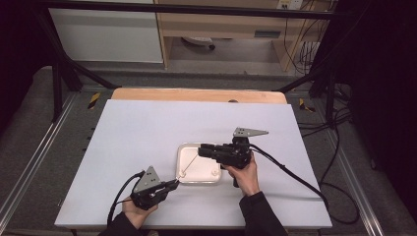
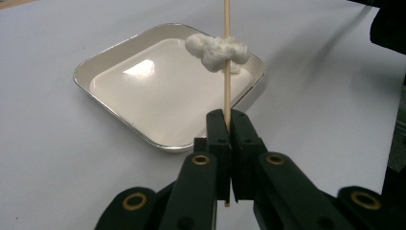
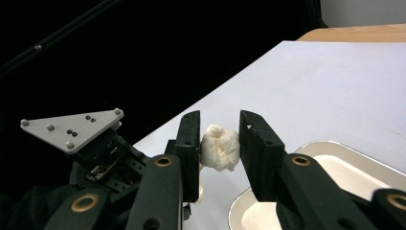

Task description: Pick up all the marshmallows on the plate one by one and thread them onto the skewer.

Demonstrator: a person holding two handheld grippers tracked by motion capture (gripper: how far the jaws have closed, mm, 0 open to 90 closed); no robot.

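My left gripper (image 1: 175, 183) (image 2: 229, 122) is shut on the lower end of a thin wooden skewer (image 1: 191, 162) (image 2: 227, 91). The skewer slants up over a white square tray (image 1: 199, 178) (image 2: 153, 96) (image 3: 335, 148). A white soft lump (image 1: 181, 172) (image 2: 218, 51) is threaded on it, part-way up. My right gripper (image 1: 200, 150) (image 3: 219, 120) hovers over the tray's far left corner at the skewer's upper end, shut on a second white lump (image 3: 220, 148). Whether that lump touches the skewer tip is hidden.
A small white bit (image 1: 215, 173) lies in the tray's near right corner. The white tabletop (image 1: 147, 128) stretches wide around the tray, with a wooden edge (image 1: 196, 94) at the back. A black cable (image 1: 295, 177) trails right from my right gripper.
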